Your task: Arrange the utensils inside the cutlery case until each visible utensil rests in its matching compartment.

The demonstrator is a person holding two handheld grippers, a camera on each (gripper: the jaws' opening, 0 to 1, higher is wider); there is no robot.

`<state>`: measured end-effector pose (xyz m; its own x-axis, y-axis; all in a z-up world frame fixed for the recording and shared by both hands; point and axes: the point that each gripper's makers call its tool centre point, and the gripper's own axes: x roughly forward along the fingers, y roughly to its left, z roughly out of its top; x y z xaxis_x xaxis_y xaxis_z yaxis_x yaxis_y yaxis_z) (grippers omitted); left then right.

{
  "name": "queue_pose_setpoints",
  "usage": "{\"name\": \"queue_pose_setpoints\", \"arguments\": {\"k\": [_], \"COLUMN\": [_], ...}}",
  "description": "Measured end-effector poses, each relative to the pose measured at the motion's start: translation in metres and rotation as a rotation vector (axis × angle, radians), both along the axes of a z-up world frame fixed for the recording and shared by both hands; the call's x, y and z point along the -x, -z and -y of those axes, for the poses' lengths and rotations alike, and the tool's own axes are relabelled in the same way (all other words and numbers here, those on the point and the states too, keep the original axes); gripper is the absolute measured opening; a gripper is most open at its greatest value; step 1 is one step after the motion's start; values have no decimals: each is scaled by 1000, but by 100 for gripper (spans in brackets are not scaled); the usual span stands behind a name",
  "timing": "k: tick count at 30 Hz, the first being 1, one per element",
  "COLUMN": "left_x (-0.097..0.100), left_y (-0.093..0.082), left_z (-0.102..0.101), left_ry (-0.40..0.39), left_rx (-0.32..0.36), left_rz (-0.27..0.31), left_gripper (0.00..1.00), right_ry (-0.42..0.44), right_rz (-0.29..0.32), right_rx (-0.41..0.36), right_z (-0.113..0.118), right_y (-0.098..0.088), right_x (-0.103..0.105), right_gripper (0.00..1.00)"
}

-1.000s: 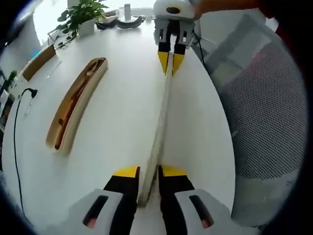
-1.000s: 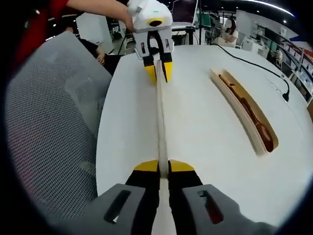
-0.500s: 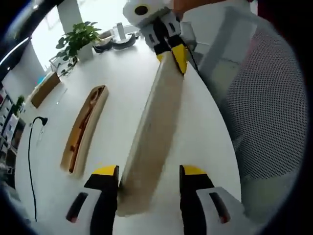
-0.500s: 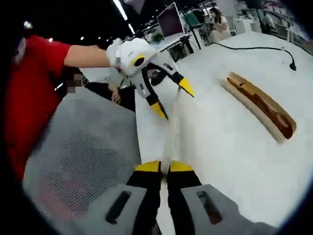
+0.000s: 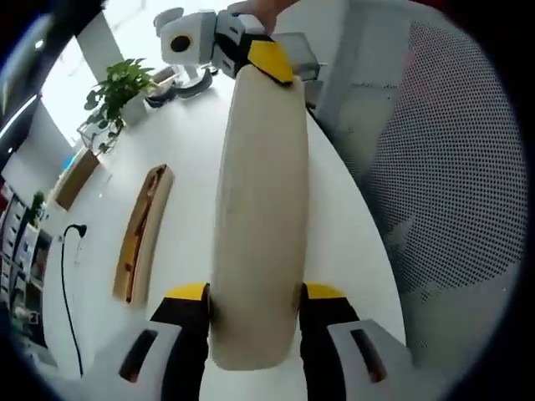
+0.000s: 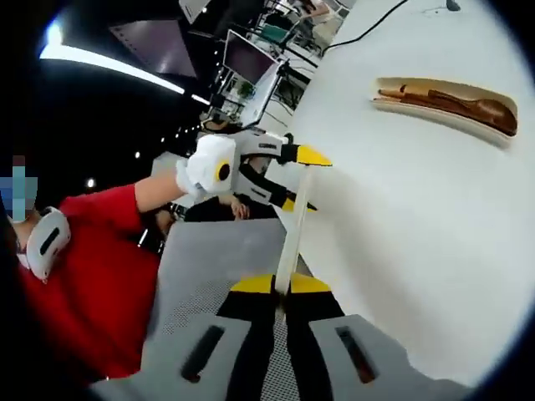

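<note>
A long pale wooden lid (image 5: 259,209) is held off the white table (image 5: 184,167) between both grippers. My left gripper (image 5: 255,292) has its jaws against the lid's two long sides at the near end. My right gripper (image 5: 263,63) holds the far end. In the right gripper view my right gripper (image 6: 281,286) is shut on the lid's (image 6: 291,234) thin edge, and my left gripper (image 6: 303,180) straddles the other end. The wooden cutlery case (image 5: 138,242) lies apart on the table, with dark brown wooden utensils (image 6: 451,102) inside the case (image 6: 435,117).
A grey mesh chair (image 5: 443,192) stands at the table's edge, right beside the lid. A potted plant (image 5: 117,83) and a black cable with plug (image 5: 67,242) are beyond the case. A person's red sleeve (image 6: 84,276) is behind the left gripper.
My left gripper let go of the lid's thin edge and opened, and its jaws now sit against the lid's long sides. The lid now faces the left camera flat-on. Both views have tilted.
</note>
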<state>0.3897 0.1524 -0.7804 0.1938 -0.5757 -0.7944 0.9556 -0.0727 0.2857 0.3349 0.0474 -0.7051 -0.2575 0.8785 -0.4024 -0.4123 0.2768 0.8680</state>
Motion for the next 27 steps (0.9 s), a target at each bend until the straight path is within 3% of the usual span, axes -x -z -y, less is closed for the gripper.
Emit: {"name": "queue_pose_setpoints", "arguments": {"k": [1,3,5,6,8,10,11,14,17,18,19,21,27], "left_x": [0,-1,0,3,1,2,6,6,-5,-3,-3,-12,-31], "left_y": [-1,-3,-4,-4,-7,-10,-13,-19,-27,-29,-31,-35,-51], "left_z": [0,0,-1,-2,-1,-1,0,1,1,0,1,3,6], "left_ry": [-1,-10,-49,-88,-85,-108,-108,-109,-119,-156,-159,-132,-112], "left_rx": [1,-2,-3,2,20,30,39,39,37,34,37,26,1], "left_rz": [-3,1,-35,-85,-82,-121,-162,-219,-230,-287,-309,-260,-277], "left_gripper": [42,41,41,41,41,40,40,40,40,40,40,40,40], "right_ry": [35,94,127,179,219,288,284,367,466,467,465,508,579], "right_rz": [-38,-45,-45,-43,-35,-47,-16,-83,-49,-4,24,-38,-76], "right_rx": [-7,-16,-17,-4,-11,32,41,30,121,133,142,160,159], "right_z": [-1,-1,0,1,2,6,8,6,13,14,15,16,21], "right_y": [-4,-6,-7,-6,-8,-3,-1,-9,-3,-3,-4,-6,-16], "right_x": [-3,-12,-17,-24,-26,-31,-32,-36,-51,-54,-55,-55,-71], "right_gripper": [0,0,0,0,1,1,2,3,7,8,9,10,11]}}
